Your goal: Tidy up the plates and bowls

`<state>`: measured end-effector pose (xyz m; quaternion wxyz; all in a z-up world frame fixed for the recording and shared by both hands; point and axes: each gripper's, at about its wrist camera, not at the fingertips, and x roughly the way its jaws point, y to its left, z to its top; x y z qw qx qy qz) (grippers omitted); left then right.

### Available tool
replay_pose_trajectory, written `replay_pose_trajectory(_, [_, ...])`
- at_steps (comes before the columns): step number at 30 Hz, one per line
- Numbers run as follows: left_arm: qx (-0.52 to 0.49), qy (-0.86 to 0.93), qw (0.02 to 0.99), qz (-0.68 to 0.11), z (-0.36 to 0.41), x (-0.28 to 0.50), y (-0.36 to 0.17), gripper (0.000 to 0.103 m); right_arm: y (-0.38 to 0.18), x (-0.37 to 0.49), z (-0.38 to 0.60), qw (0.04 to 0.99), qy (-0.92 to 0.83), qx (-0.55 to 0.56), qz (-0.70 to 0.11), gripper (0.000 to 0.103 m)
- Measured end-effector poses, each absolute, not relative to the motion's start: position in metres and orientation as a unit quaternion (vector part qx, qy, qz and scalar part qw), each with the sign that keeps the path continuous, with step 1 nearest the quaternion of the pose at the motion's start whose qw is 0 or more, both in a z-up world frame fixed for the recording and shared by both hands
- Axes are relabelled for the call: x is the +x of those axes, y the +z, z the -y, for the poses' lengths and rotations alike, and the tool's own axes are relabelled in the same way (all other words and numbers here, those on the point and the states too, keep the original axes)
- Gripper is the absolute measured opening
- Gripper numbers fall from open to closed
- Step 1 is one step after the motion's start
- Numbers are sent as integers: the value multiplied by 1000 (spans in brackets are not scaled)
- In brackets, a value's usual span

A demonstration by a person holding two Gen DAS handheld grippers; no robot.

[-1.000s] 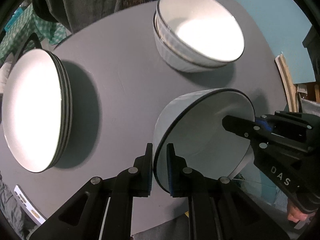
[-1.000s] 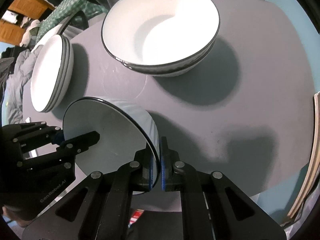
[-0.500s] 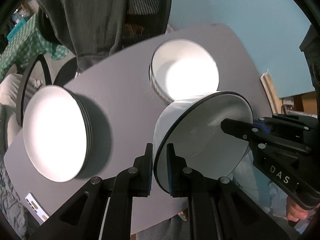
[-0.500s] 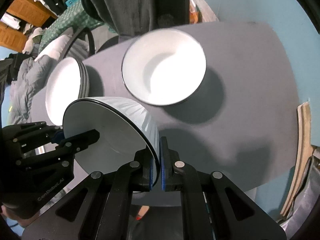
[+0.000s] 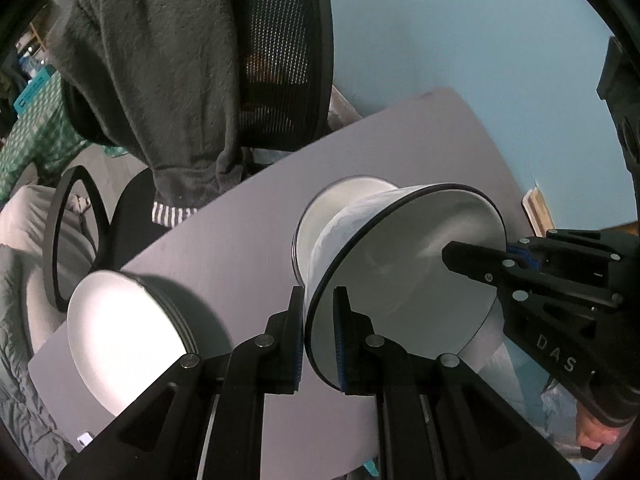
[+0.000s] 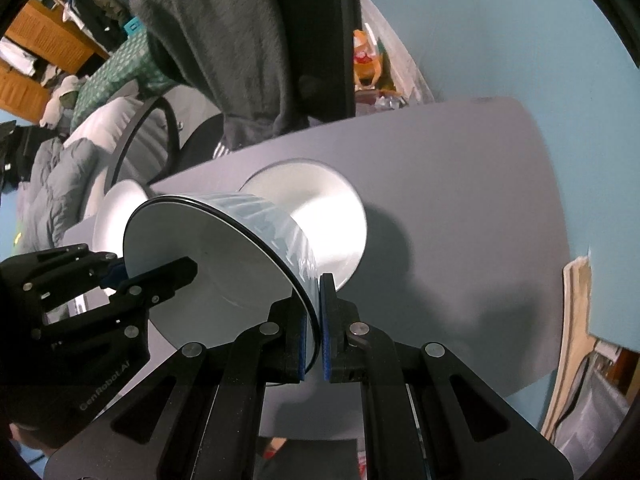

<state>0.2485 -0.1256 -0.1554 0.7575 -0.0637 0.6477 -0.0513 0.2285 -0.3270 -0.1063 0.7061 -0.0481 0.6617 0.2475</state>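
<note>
Both the left gripper (image 5: 317,334) and right gripper (image 6: 316,326) are clamped tight on opposite rims of the white, dark-rimmed ribbed bowl (image 5: 404,276), which is carried clear above the grey table (image 5: 248,232). The step looks like a transfer; next, lining it up over the far stack of white bowls (image 6: 320,216) and lowering it level.

White bowl (image 5: 404,276) with a black rim and faintly ribbed outside, white plates (image 5: 120,340) edged in dark lines, grey table (image 5: 248,240), pale blue wall (image 5: 460,40), black mesh chair (image 5: 288,60) behind the table, dark grey fleece (image 5: 160,72) with striped cuff, black grippers with blue pads (image 5: 297,356).
</note>
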Motion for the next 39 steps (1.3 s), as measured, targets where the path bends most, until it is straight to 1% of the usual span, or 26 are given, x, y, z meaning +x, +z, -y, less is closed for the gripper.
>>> replay_pose_trajectory(8, [-68, -49, 737, -670, 126, 269, -182, 11, -126, 253, 331, 687, 233, -39, -687, 6])
replay_pose_trajectory(15, [-39, -40, 736, -674, 131, 272, -192, 12, -144, 258, 329, 669, 228, -45, -706, 6])
replay_pose_trajectory(17, [-26, -38, 737, -674, 130, 274, -193, 12, -146, 259, 329, 664, 232, -43, -709, 8])
replay_pose_trajectory(25, [-26, -44, 731, -681, 126, 275, -198, 12, -142, 266, 330, 659, 230, -45, -714, 9])
replay_pose_trajectory(32, [-20, -45, 738, -673, 126, 272, -190, 13, -134, 261, 325, 666, 234, -67, -705, 21])
replay_pose_trajectory(35, [-28, -46, 741, -669, 123, 271, -185, 16, -128, 259, 321, 679, 228, -89, -693, 30])
replay_pose_trajectory(39, [-30, -39, 748, -662, 119, 268, -176, 16, -119, 258, 320, 684, 234, -94, -685, 31])
